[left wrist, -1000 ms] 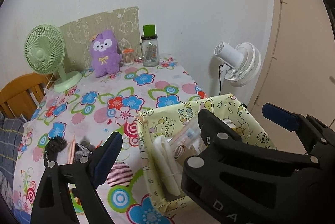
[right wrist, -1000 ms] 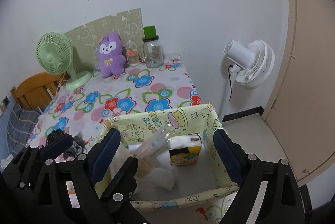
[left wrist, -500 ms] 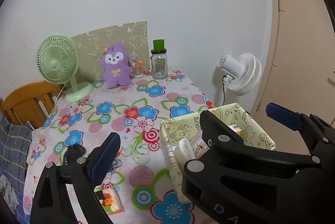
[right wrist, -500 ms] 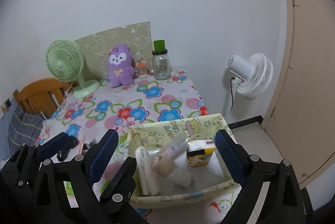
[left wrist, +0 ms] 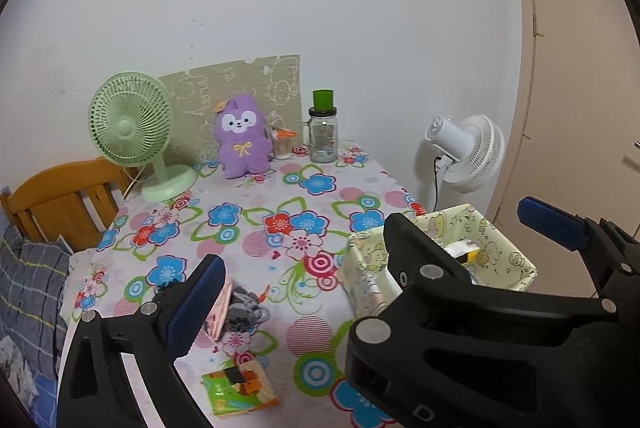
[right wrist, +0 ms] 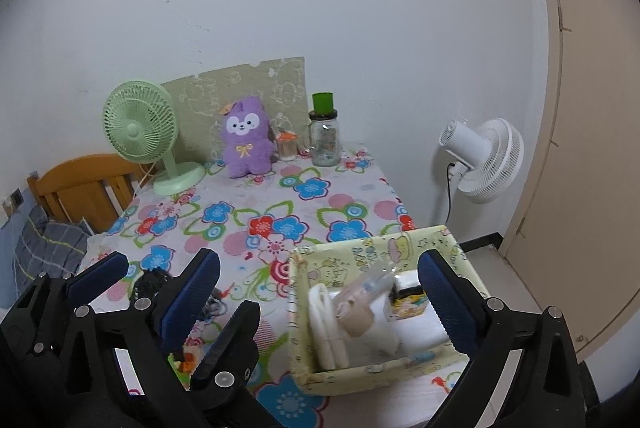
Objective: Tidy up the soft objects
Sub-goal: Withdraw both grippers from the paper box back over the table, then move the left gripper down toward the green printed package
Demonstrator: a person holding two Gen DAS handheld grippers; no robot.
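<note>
A yellow cartoon-print fabric basket (right wrist: pixel 360 256) sits at the table's near right corner. It holds folded white cloths (right wrist: pixel 324 324), a clear packet (right wrist: pixel 360 300) and a tissue pack (right wrist: pixel 408 304). A purple plush (left wrist: pixel 240 143) stands upright at the far edge. Small grey and black soft pieces (left wrist: pixel 240 308) and a pink item lie near the front left, beside a green-orange packet (left wrist: pixel 238 388). My left gripper (left wrist: pixel 320 276) and right gripper (right wrist: pixel 320 264) hover side by side above the near edge. Their fingers overlap, and both sets of jaws are opening with nothing between them.
A green desk fan (left wrist: pixel 132 131), a glass jar with a green lid (left wrist: pixel 323 135) and a small orange-topped jar stand along the back wall. A white floor fan (left wrist: pixel 468 151) stands right of the table. A wooden chair (left wrist: pixel 60 195) and plaid bedding (left wrist: pixel 28 288) are on the left.
Both grippers have drawn back and risen, so the table and basket look smaller and farther off. Both pairs of jaws stand a little wider.
</note>
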